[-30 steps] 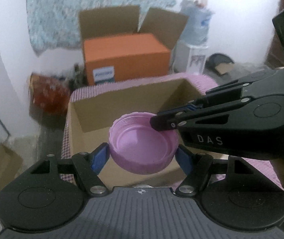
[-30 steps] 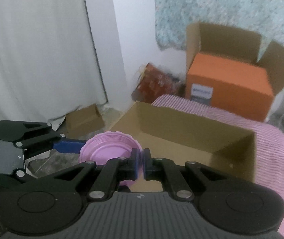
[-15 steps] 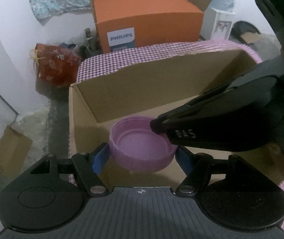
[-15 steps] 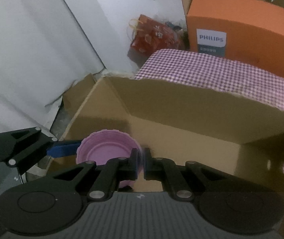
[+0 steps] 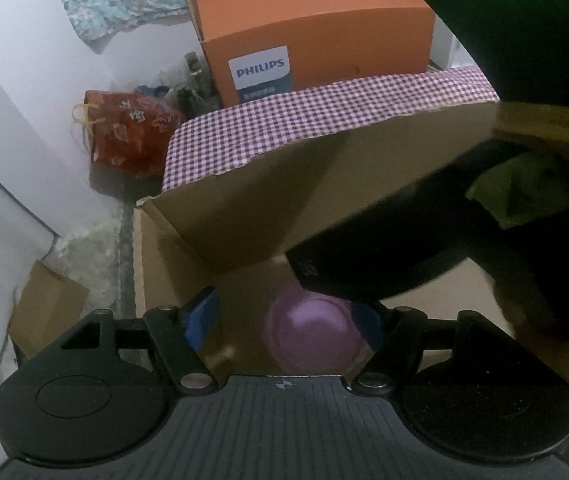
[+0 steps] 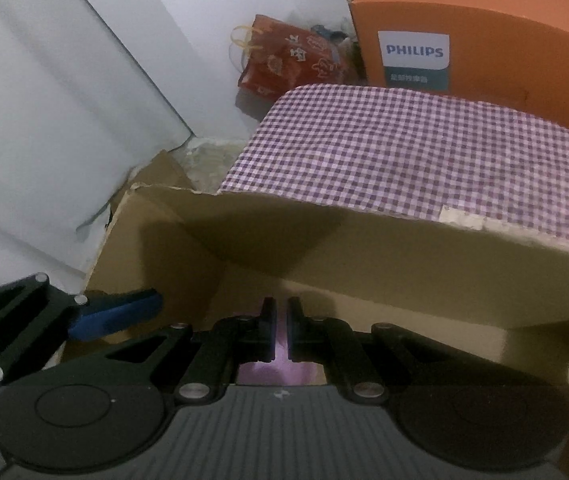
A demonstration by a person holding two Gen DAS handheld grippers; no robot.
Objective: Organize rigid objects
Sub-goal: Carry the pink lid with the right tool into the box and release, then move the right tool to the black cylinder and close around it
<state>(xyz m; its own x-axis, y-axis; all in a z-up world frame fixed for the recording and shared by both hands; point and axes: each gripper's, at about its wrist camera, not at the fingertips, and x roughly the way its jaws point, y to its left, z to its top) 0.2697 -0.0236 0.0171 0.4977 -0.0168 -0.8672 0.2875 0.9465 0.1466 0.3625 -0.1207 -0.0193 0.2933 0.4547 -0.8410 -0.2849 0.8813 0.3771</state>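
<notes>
Open brown cardboard box point(image 5: 244, 216) sits on a purple-and-white checked cloth point(image 6: 404, 148) covering the tabletop. Box walls are plain corrugated card, the top edge ragged at one corner. Inside, low against the box floor, a round pink plastic lid point(image 5: 316, 332), smooth, hollow side up; its image is blurred.

Left claw point(image 5: 284, 316) reaches into the box with its jaws spread wide. The lid lies between the blue pads point(image 5: 200, 314), off toward the right-hand pad. A clear gap shows between the left-hand pad and the lid; contact on the other side is hidden by the right claw's black body crossing over it.

Right claw point(image 6: 281, 328) has its jaws drawn nearly together, only a thin slit between the black fingers. A patch of pink shows in that slit and below it, so the rim of the lid appears pinched there.

Beyond the tabletop: a smooth orange Philips carton point(image 6: 464, 28) standing inside a larger opened cardboard box, a red patterned gift bag point(image 6: 292, 68) on the floor, white wall panels.
</notes>
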